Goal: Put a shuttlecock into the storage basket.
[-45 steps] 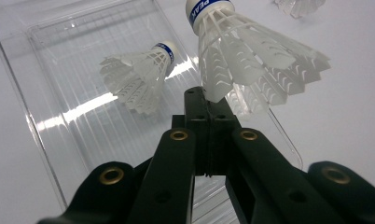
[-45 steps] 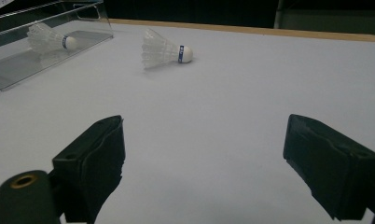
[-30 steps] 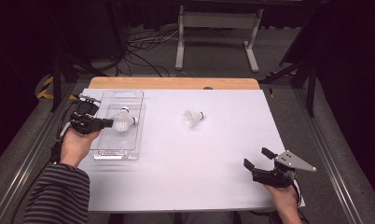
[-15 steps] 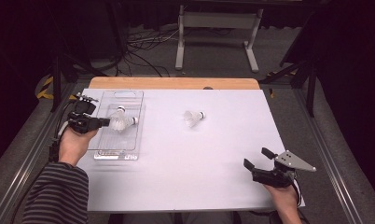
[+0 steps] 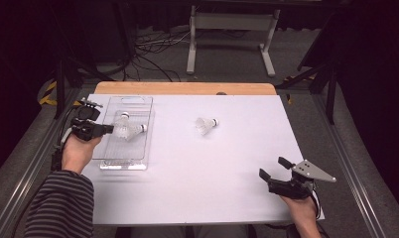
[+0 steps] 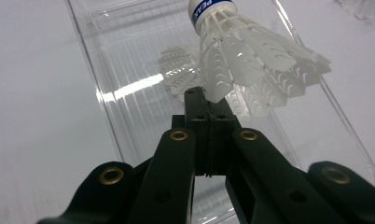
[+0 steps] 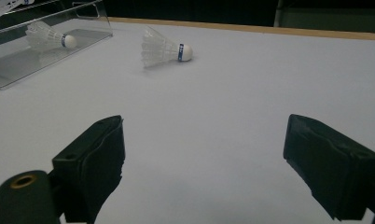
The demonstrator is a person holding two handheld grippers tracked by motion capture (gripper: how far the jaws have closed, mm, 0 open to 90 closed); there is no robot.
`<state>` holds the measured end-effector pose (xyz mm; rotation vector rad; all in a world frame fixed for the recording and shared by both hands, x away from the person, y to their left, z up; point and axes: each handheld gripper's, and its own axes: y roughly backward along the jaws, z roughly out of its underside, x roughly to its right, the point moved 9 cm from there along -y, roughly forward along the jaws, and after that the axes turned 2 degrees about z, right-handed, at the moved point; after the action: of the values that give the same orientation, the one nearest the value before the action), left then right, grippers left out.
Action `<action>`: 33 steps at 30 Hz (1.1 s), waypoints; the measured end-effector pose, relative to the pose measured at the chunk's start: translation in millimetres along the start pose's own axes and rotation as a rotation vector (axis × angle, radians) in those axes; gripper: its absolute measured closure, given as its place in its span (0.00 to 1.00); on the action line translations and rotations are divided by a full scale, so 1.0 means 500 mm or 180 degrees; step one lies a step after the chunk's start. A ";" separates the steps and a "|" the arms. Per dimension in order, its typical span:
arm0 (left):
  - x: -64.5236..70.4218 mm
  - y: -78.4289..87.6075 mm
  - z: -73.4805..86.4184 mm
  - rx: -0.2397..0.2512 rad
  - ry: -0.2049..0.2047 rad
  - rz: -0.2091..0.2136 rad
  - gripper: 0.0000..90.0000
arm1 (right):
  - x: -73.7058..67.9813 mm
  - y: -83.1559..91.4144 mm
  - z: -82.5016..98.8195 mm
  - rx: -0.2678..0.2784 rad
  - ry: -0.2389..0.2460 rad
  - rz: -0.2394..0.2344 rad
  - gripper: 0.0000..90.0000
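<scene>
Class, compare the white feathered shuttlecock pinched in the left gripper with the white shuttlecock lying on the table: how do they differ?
The white shuttlecock in the left gripper is held by its skirt edge over the clear plastic tray; the white shuttlecock on the table lies free on its side on the white tabletop, untouched. Both have blue-banded white corks.

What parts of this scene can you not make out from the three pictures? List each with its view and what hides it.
- Printed word on the held shuttlecock: left gripper view, cut off by the top edge.
- Whether a second shuttlecock lies in the clear tray: high view, too small and overlapped by the held one.
- Blue band text on the loose shuttlecock: right gripper view, too small.
- Left claw pad faces: hidden, pressed together on a feather.
</scene>
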<state>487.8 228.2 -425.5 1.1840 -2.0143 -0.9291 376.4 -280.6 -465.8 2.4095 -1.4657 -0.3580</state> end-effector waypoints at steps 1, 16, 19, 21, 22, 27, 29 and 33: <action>-0.002 -0.002 0.000 -0.0011 0.0012 -0.0001 1.00 | 0.000 0.000 0.000 0.0000 0.0001 0.0000 0.15; -0.024 -0.030 0.000 -0.0158 0.0051 -0.0196 1.00 | 0.001 0.000 0.000 0.0004 -0.0007 -0.0004 0.15; -0.025 -0.038 0.000 -0.0184 0.0056 -0.0220 1.00 | 0.000 -0.001 0.000 0.0003 -0.0006 -0.0006 0.15; -0.025 -0.042 0.000 -0.0217 0.0059 -0.0244 1.00 | 0.000 0.000 0.000 0.0003 -0.0006 -0.0006 0.15; -0.026 -0.044 0.000 -0.0223 0.0053 -0.0245 1.00 | 0.000 0.000 0.000 0.0003 -0.0006 -0.0006 0.15; -0.032 -0.052 0.001 -0.0275 0.0073 -0.0292 1.00 | 0.000 0.000 0.000 0.0004 -0.0005 -0.0009 0.15; -0.033 -0.056 0.002 -0.0319 0.0070 -0.0319 1.00 | 0.000 -0.001 0.000 0.0005 -0.0001 -0.0010 0.15; -0.034 -0.064 0.002 -0.0337 0.0071 -0.0339 1.00 | 0.000 -0.001 0.000 0.0006 0.0009 -0.0017 0.15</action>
<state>509.1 232.6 -454.7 1.2474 -1.8757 -1.0566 376.6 -280.2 -465.9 2.4148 -1.4590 -0.3544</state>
